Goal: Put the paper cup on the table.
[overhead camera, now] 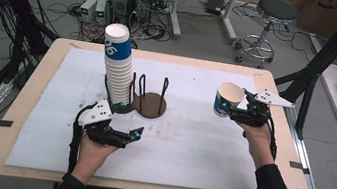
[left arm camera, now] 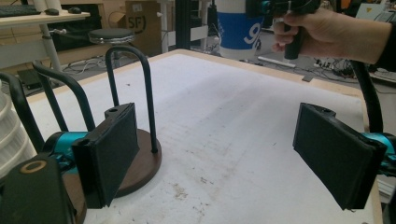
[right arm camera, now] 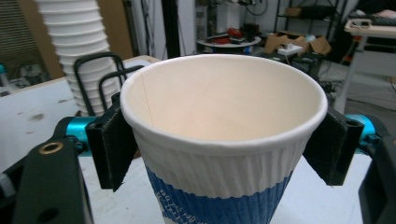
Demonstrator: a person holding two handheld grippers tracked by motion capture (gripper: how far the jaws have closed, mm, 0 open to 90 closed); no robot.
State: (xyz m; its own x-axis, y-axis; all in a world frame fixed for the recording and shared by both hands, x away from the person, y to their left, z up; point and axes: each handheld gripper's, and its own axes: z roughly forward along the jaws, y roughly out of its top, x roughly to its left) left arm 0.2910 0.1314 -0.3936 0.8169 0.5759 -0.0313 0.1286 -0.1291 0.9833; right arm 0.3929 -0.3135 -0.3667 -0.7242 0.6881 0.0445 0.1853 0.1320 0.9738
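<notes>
Holding a paper cup (overhead camera: 228, 100) clamped sideways above the table (overhead camera: 189, 143), the right hand-held gripper (overhead camera: 241, 107) was well right of the cup stack (overhead camera: 118, 67); the left hand-held gripper (overhead camera: 134, 133) rested nearer, jaws apart, empty.

The tabletop (overhead camera: 189, 143) lies bare between the two hands and along its right half; a tool could pass there freely; toward the back left the tall stack of cups (overhead camera: 117, 69) and the wire rack (overhead camera: 151, 97) just beside it block the way; the left tool (overhead camera: 136, 132) sits near the rack's base.
</notes>
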